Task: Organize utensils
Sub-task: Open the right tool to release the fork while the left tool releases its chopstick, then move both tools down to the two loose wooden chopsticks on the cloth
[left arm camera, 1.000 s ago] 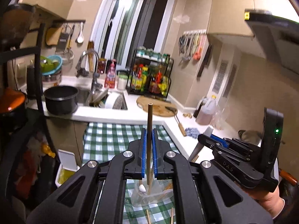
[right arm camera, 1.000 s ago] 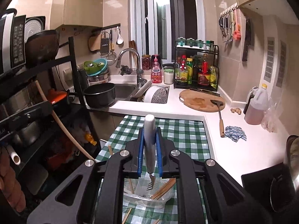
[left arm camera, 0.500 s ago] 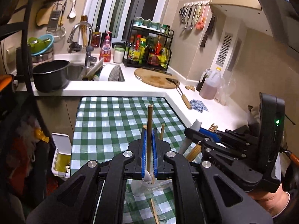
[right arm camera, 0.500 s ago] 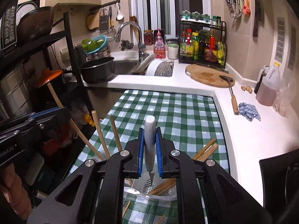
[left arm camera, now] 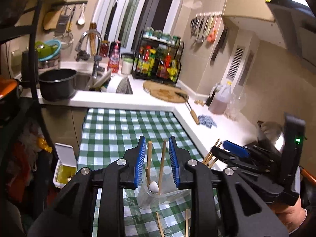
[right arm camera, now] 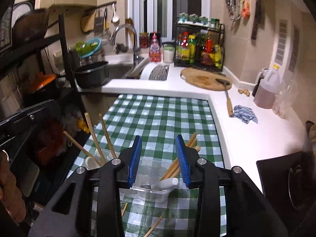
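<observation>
Your left gripper (left arm camera: 157, 159) has just been opening: its blue pads (left arm camera: 139, 162) now stand apart, and the two chopsticks (left arm camera: 149, 158) rising between them touch neither pad. Those chopsticks stand tilted in a clear cup (left arm camera: 147, 196) on the checked cloth (left arm camera: 126, 130), with a white spoon handle (left arm camera: 153, 187) beside them in the same cup. Your right gripper (right arm camera: 159, 159) has also just been opening; its jaws are well apart and grip nothing. Below them sits a clear tub (right arm camera: 150, 192), and the white-handled fork (right arm camera: 167, 183) lies across it, handle resting on the right rim, near the right pad though whether they touch is unclear. A bundle of chopsticks (right arm camera: 178, 162) leans out of the tub toward the far right, passing behind the right pad. In the right view the cup sits to the left of the tub, near the cloth's left edge. Loose chopsticks (right arm camera: 155, 226) lie on the cloth nearer you. Far off, a dark pot (right arm camera: 91, 74) sits on the counter (right arm camera: 246, 138) by the sink, and a round board (right arm camera: 205, 78) lies on it further right.
</observation>
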